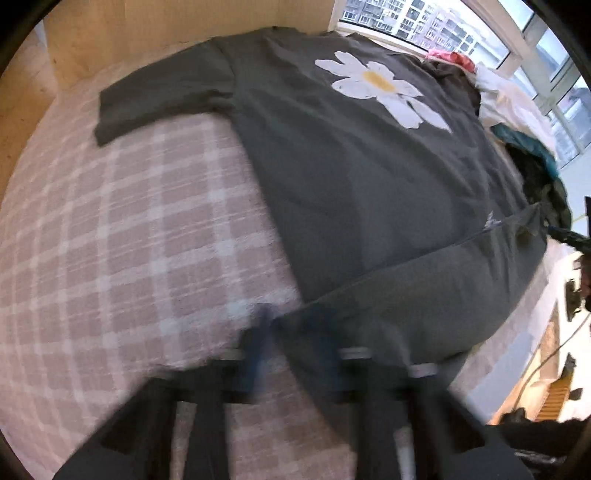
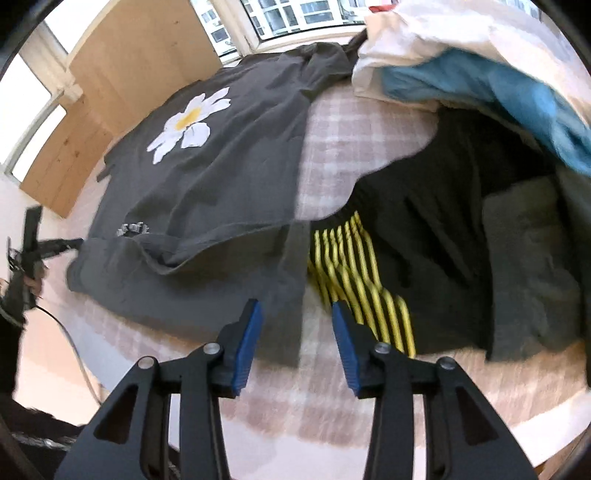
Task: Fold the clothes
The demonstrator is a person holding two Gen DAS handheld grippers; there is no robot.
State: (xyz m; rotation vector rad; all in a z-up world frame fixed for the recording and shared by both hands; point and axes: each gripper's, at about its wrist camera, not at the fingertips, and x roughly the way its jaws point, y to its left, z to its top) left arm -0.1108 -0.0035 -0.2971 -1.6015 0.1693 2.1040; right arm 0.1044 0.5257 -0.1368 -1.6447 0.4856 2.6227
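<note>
The checked bed [image 1: 129,229] carries a dark grey T-shirt [image 1: 351,192] with a white daisy print [image 1: 380,85], spread flat, its hem folded up near the bed's near edge and one sleeve reaching toward the wooden headboard [image 1: 147,33]. A heap of clothes [image 2: 461,92], white and blue over black with yellow stripes, crowds the far corner, partly hidden. The left gripper [image 1: 288,332], blurred, is pressed together at the hem; whether it pinches cloth is unclear. The right gripper [image 2: 295,332] stands spread over the shirt's edge

Dark grey T-shirt [image 1: 351,192] with white-and-yellow daisy [image 1: 380,88]; pink-and-white checked bedsheet [image 1: 129,229].
</note>
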